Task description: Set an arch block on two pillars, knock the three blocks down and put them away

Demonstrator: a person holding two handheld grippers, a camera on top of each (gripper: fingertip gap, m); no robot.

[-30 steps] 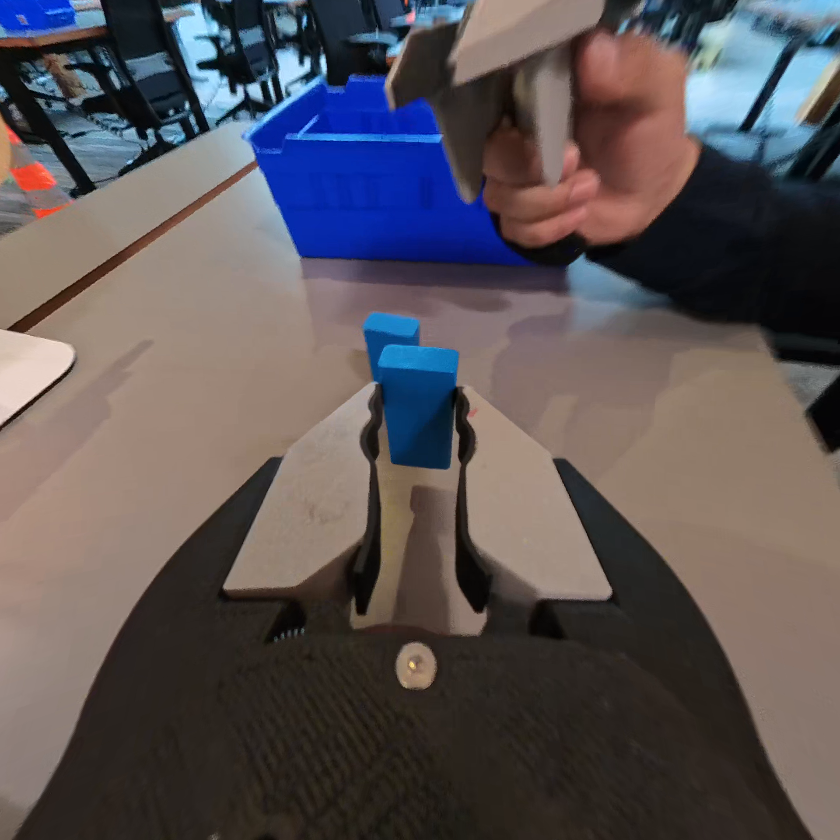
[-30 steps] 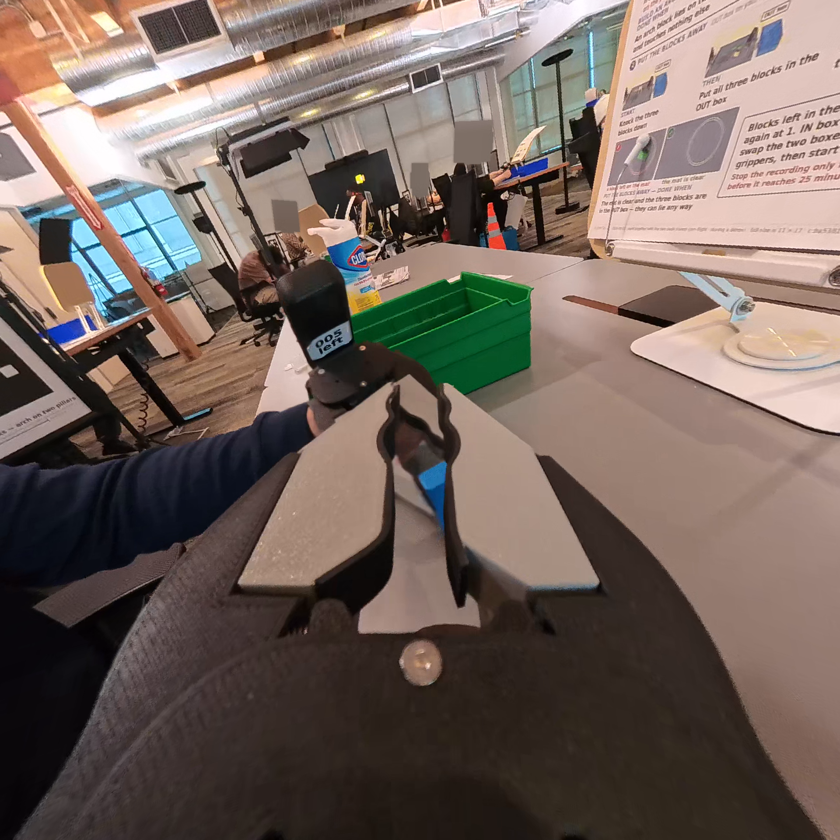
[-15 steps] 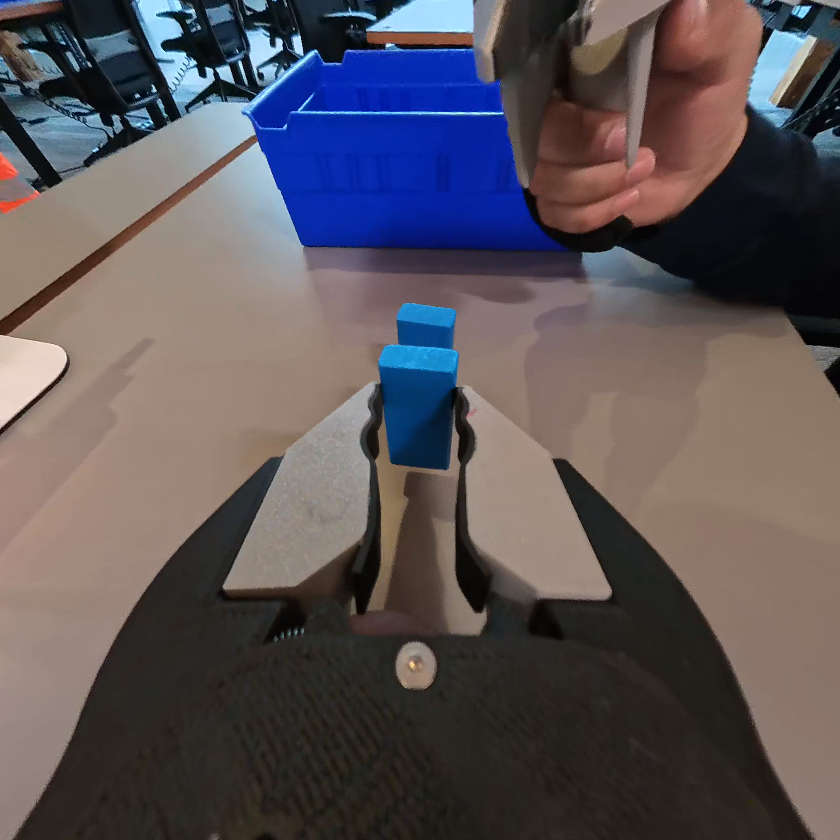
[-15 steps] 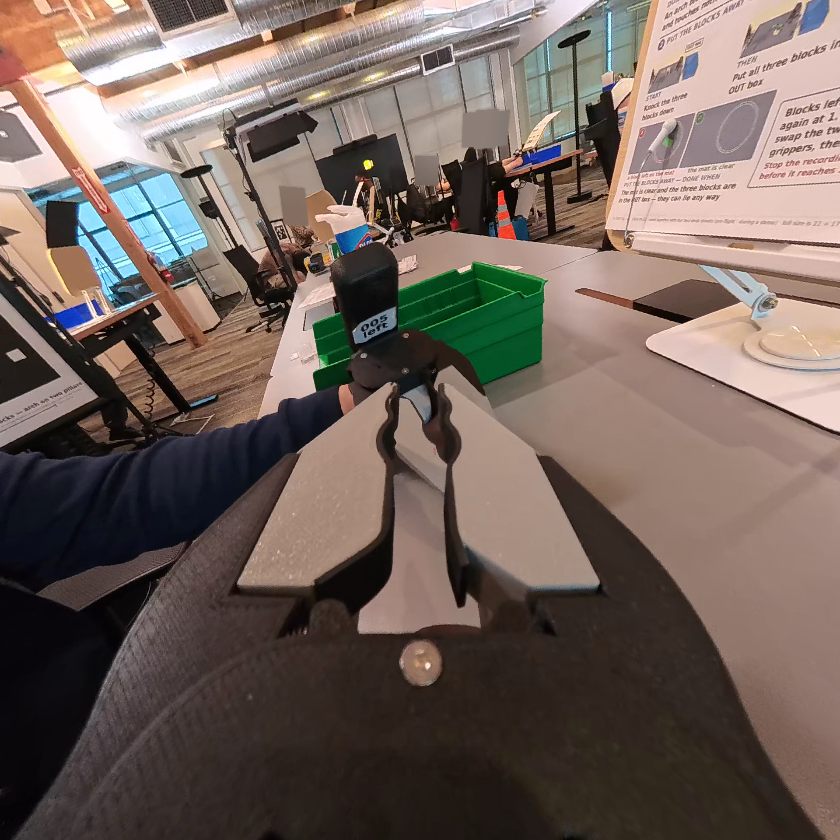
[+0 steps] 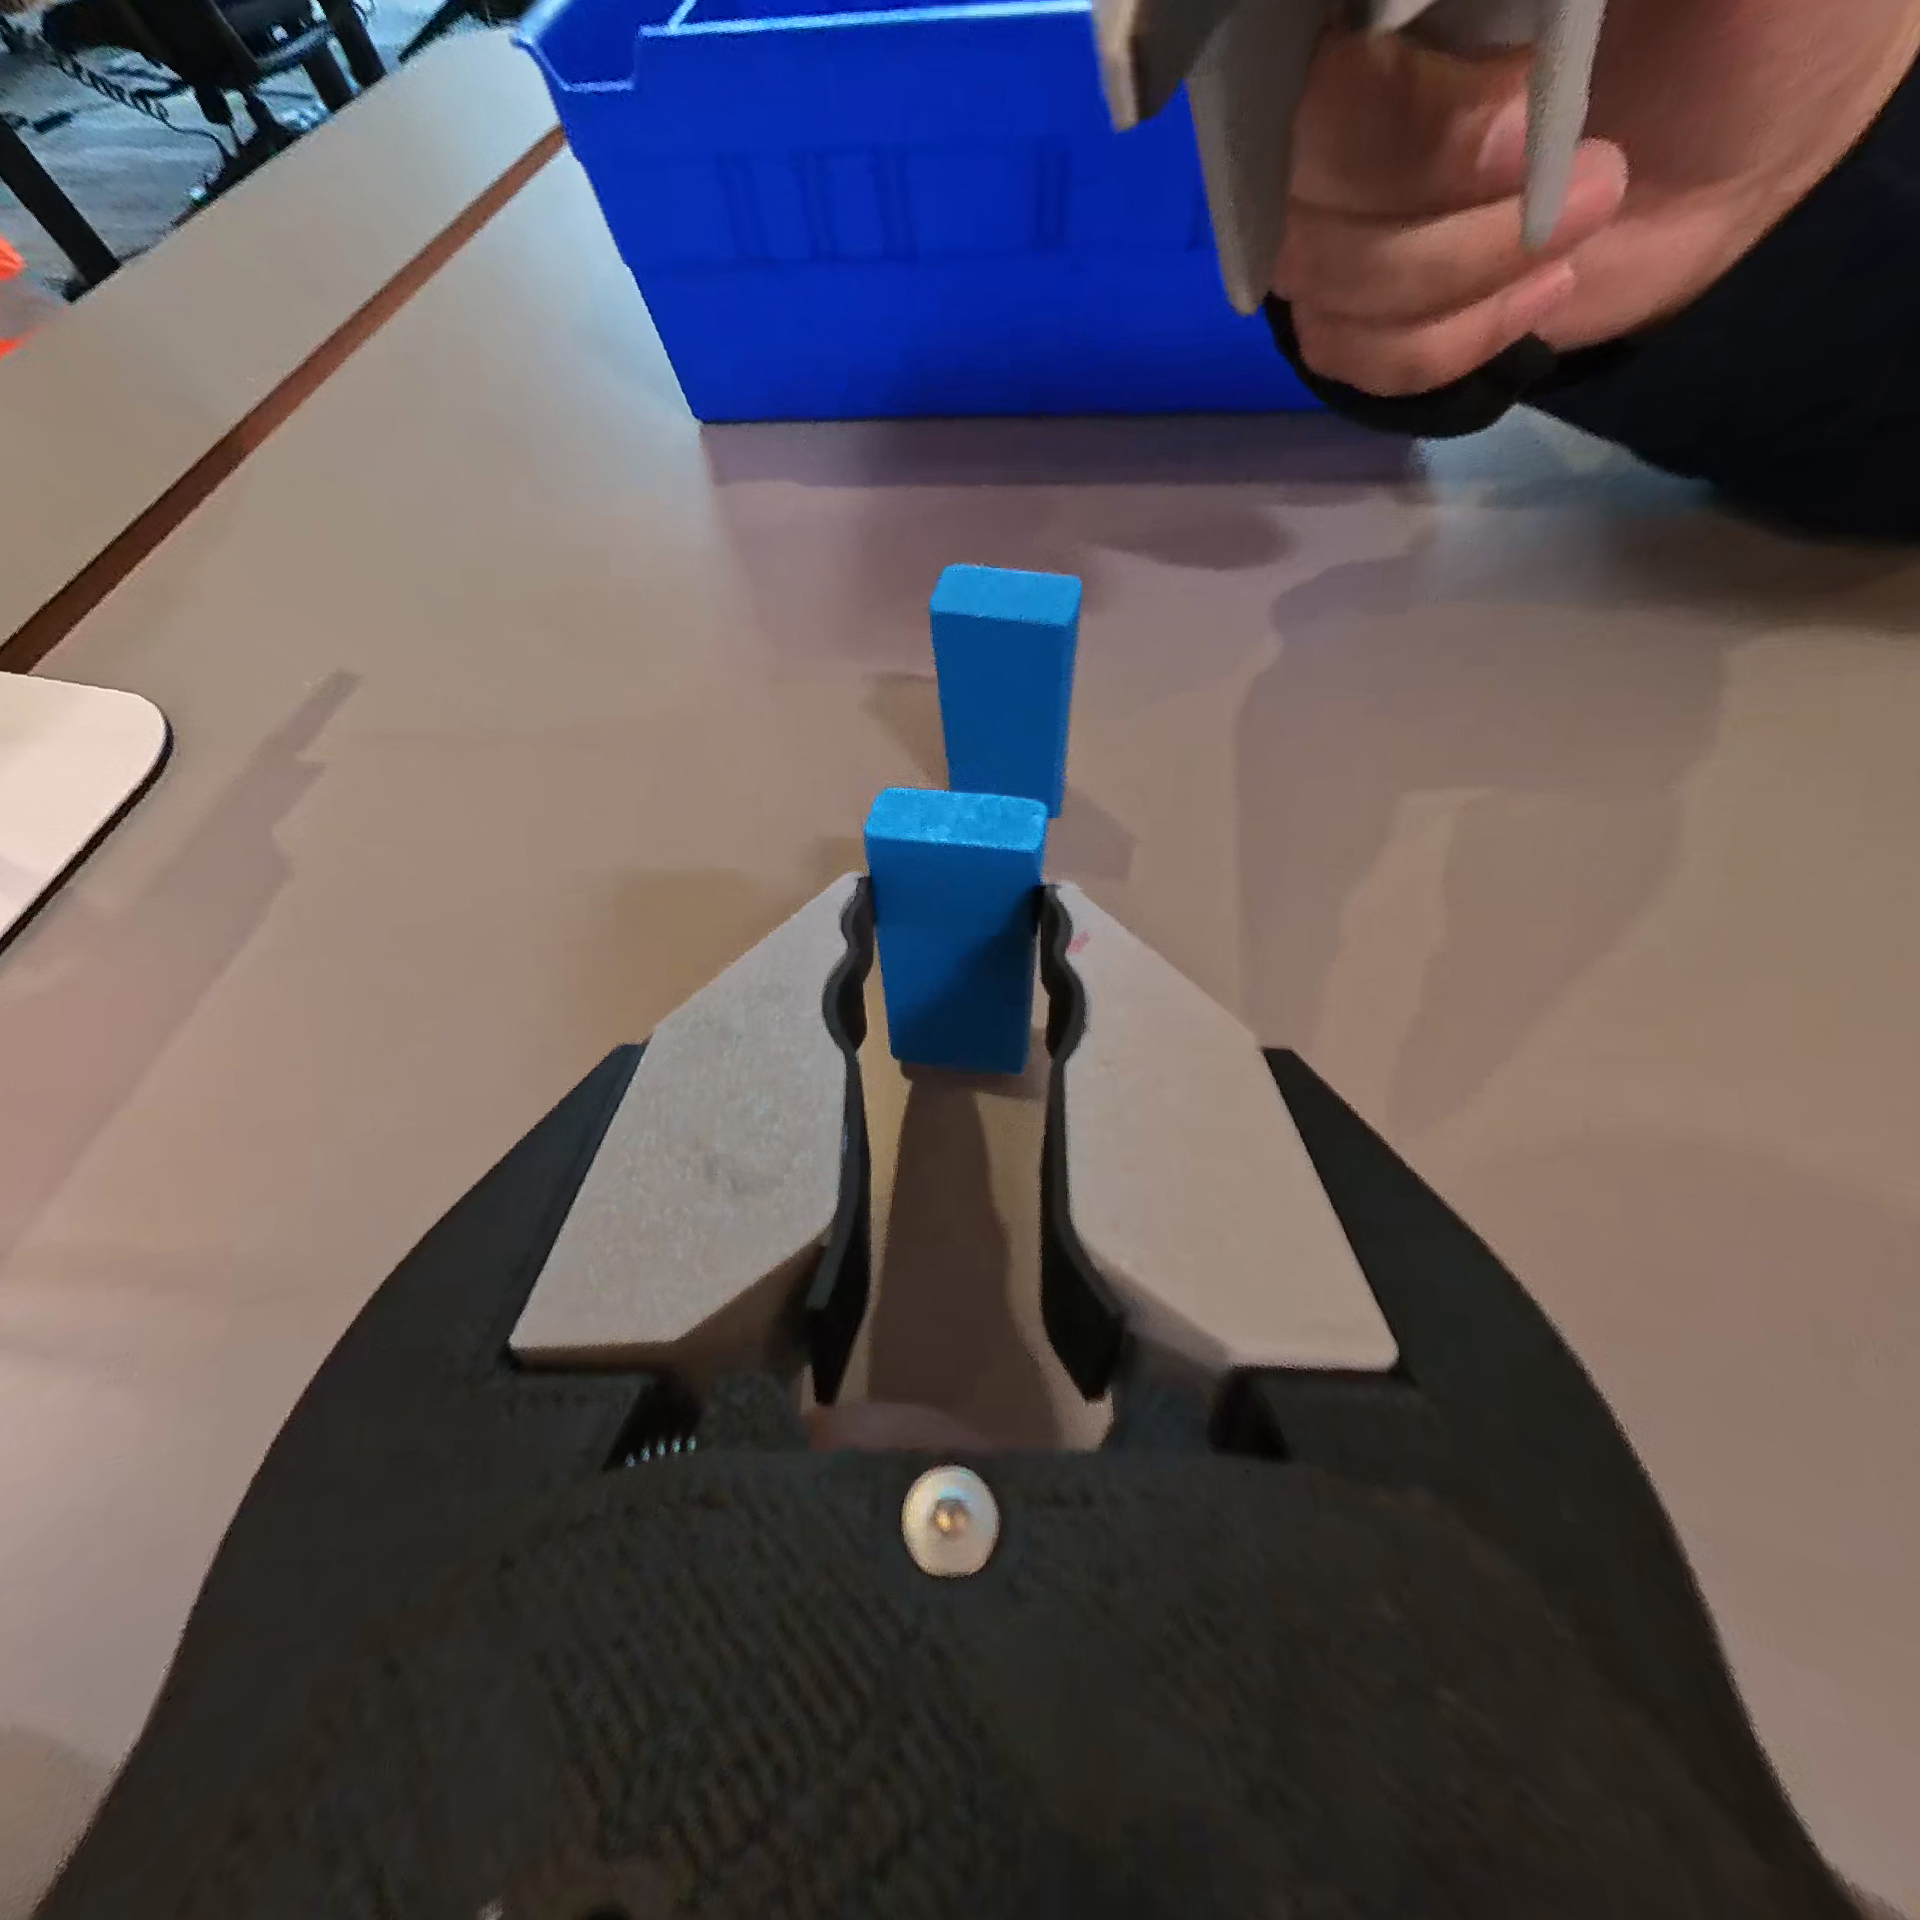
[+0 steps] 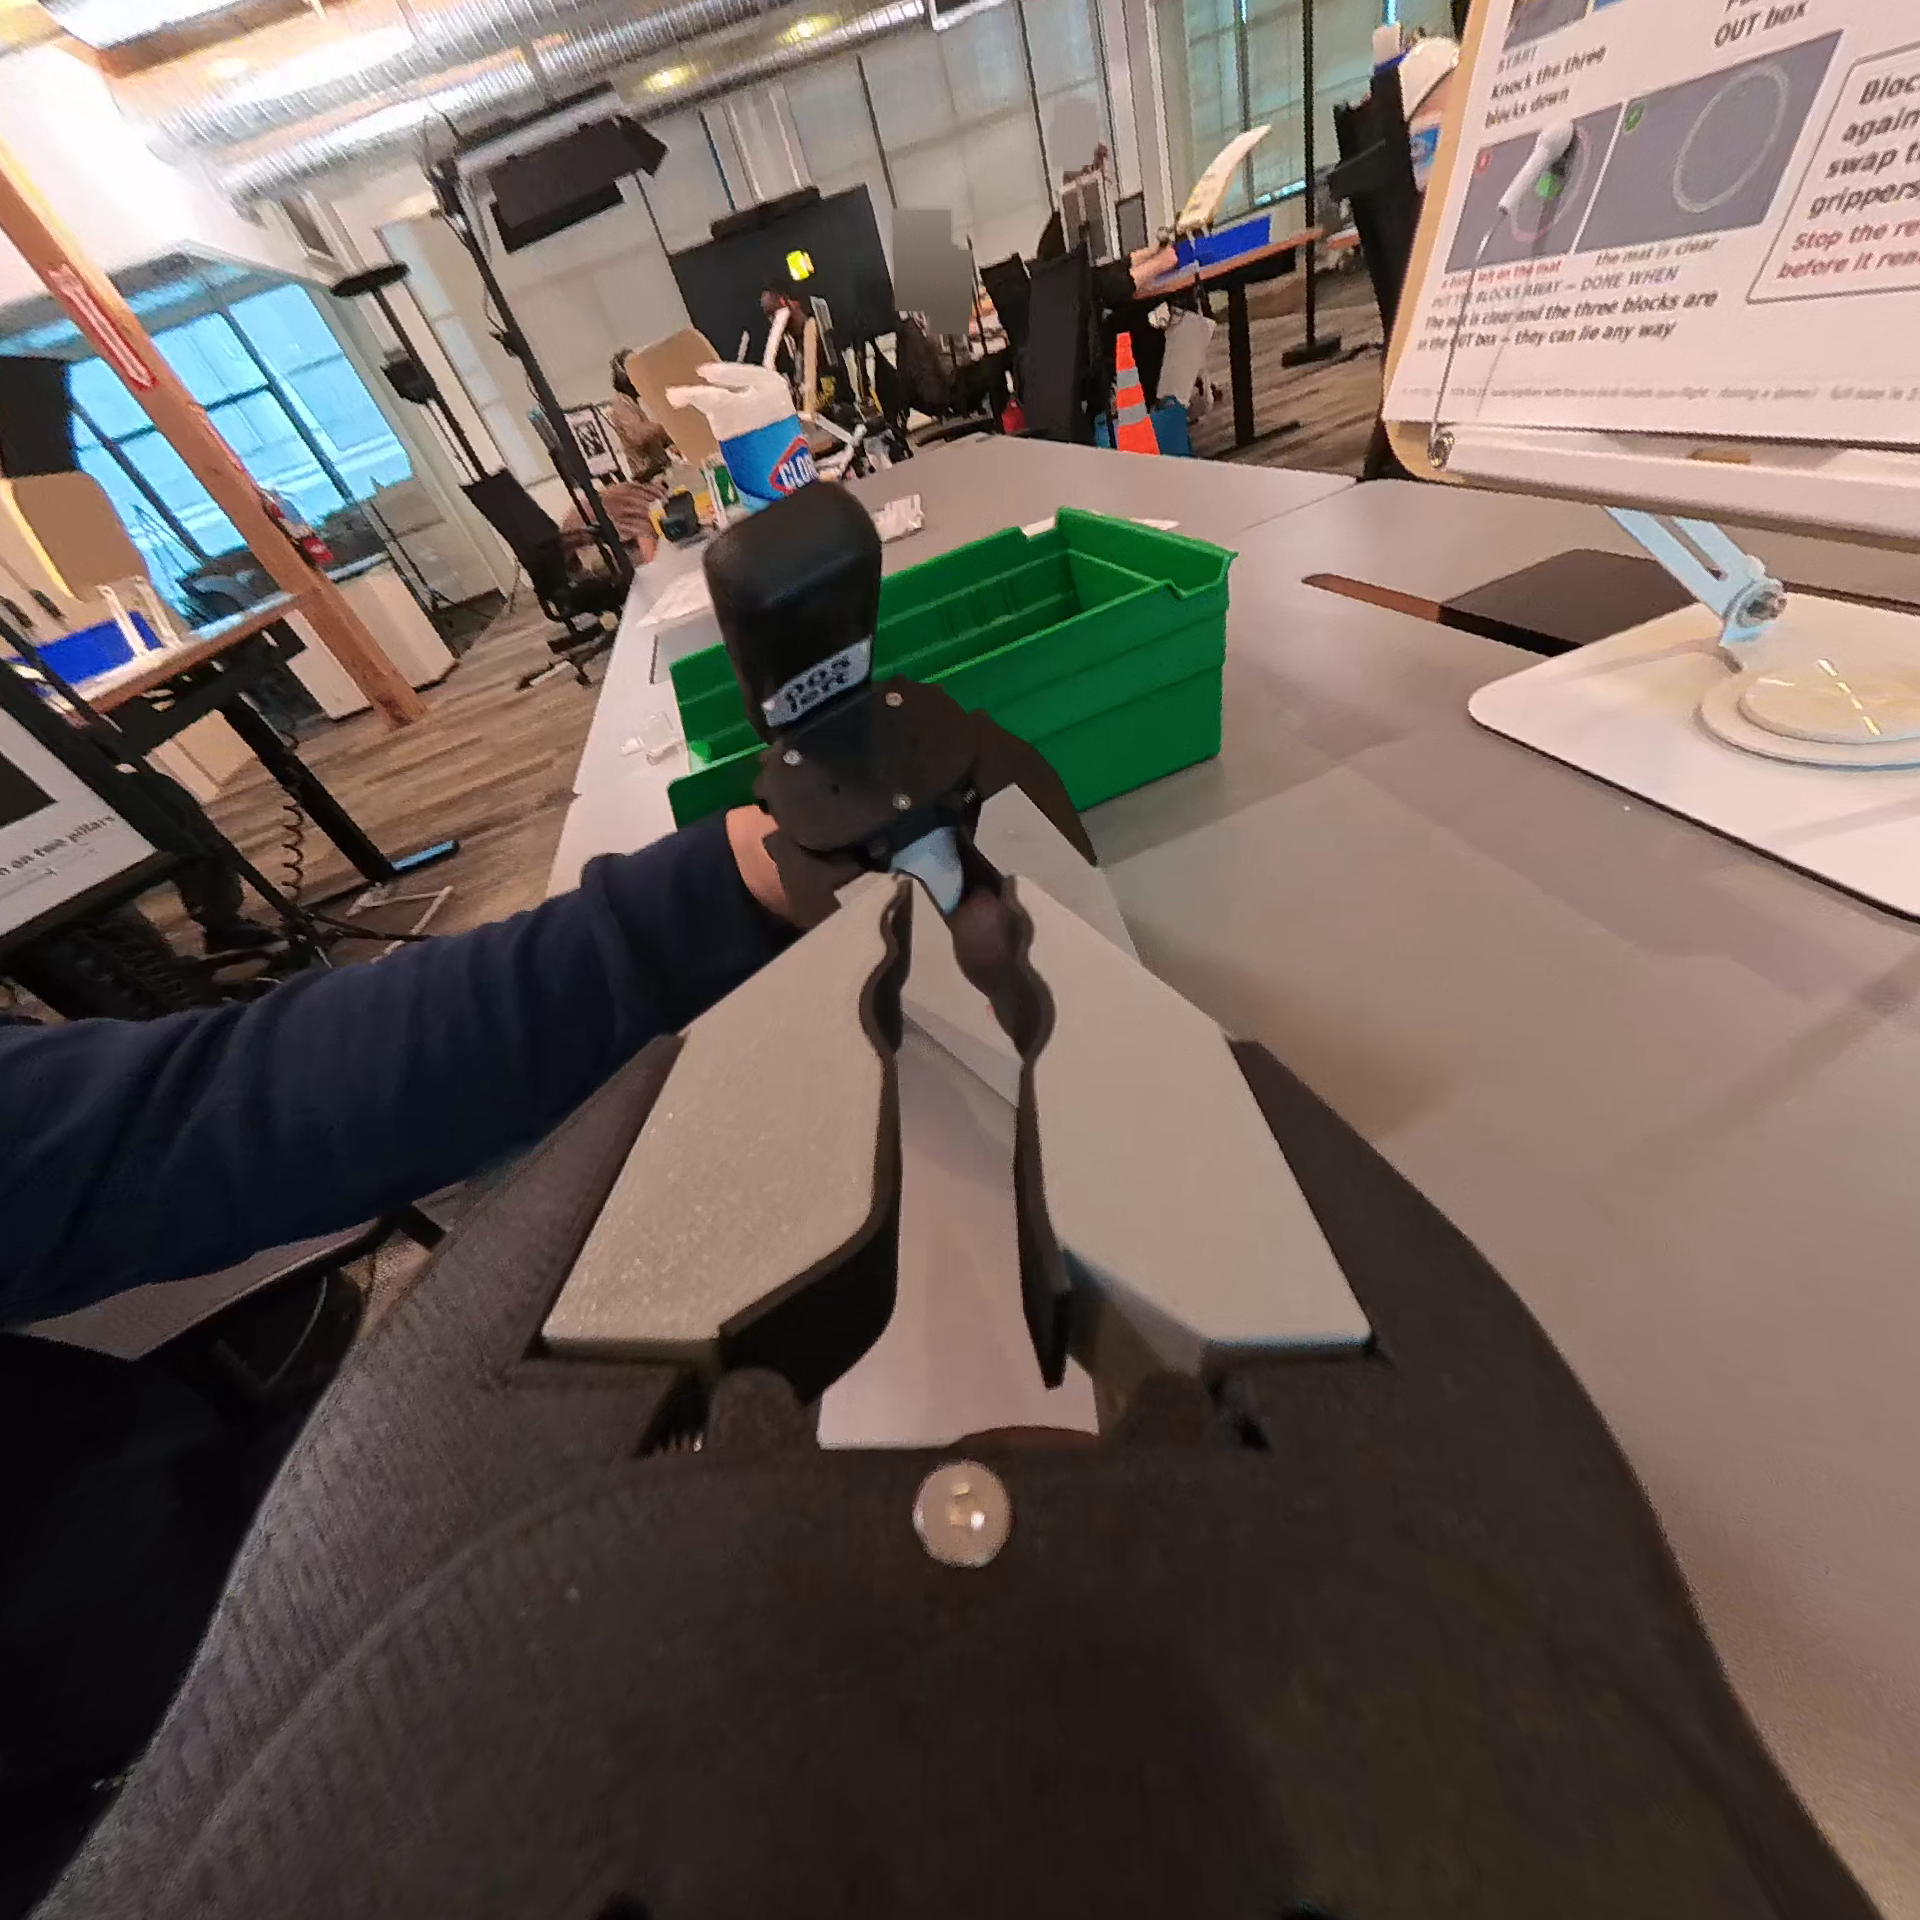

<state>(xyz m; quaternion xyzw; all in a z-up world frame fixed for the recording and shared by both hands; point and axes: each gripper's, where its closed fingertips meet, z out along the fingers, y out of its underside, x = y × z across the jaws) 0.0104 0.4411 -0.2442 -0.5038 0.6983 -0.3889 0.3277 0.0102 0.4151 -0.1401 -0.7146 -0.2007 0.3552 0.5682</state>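
My left gripper (image 5: 954,940) pinches a small blue pillar block (image 5: 956,940) mid-frame by its flat sides, rigid, probably light and topple-prone, the second pillar (image 5: 1003,691) just behind; my right gripper (image 6: 961,971) gapes empty.

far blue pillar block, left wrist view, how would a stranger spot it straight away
Start at the big blue bin at the back of the grey table and come toward the camera. The far pillar block stands upright and alone. Unlike the near pillar block, held in the left tool, nothing touches it.
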